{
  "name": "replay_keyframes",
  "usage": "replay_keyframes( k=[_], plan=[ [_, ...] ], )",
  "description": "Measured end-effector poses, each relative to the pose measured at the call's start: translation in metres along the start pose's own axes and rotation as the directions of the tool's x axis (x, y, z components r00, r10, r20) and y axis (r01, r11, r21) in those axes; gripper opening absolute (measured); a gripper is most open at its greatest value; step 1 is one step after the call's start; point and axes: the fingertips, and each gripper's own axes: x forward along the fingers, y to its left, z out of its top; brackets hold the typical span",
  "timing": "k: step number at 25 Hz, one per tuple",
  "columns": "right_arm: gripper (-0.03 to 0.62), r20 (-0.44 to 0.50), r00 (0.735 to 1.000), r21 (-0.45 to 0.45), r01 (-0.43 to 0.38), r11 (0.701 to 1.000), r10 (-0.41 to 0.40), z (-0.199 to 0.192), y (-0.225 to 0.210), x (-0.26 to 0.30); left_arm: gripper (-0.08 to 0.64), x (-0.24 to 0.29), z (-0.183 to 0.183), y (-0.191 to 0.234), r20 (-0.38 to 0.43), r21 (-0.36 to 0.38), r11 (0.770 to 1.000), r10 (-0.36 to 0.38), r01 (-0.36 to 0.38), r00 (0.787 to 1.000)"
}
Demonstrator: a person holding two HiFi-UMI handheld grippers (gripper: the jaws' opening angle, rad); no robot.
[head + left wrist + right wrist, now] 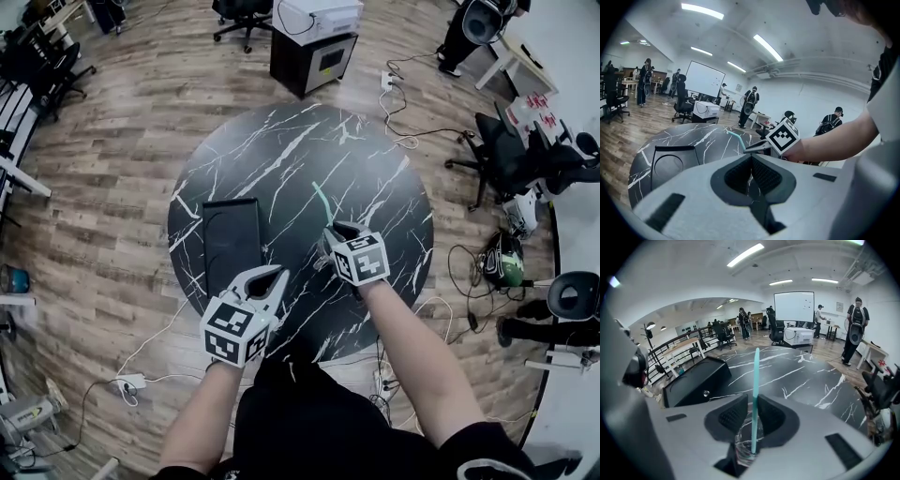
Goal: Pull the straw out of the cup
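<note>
Right gripper view: straw (755, 376) stands between right hand-held gripper (751, 404) jaws.

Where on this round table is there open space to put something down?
Bare: the far half of the table, beyond the black tray and straw, and its right side. Crowded: the near part, where the left gripper, right gripper and cup sit.
</note>
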Motion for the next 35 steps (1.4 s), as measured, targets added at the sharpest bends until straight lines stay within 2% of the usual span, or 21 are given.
replay_keyframes(
  k=[2,8,17,26,35],
  plan=[
    [0.04,0.0,1.0,0.001,0.004,1.0,-0.004,0.0,0.002,-0.001,0.009,-0.003,-0.001,0.0,-0.005,0.0,1.0,0.006,-0.006,1.0],
    [0.037,0.065,0.998,0.012,-0.007,1.0,0.007,0.009,0.007,-0.032,0.009,-0.011,0.003,-0.004,-0.001,-0.003,1.0,0.019,-0.019,1.0],
    [0.032,0.203,0.977,0.015,-0.068,0.998,0.064,0.034,0.008,-0.099,0.009,-0.023,0.045,-0.031,0.059,0.039,0.999,0.018,-0.02,0.998],
    [0.031,0.396,0.912,0.02,-0.123,0.992,0.105,0.087,0.009,-0.171,0.009,-0.036,0.09,-0.057,0.109,0.111,0.993,0.039,-0.051,0.993],
    [0.028,0.522,0.838,0.006,-0.191,0.982,0.159,0.104,0.012,-0.245,0.009,-0.057,0.115,-0.072,0.171,0.127,0.986,0.089,-0.111,0.981]
  ],
)
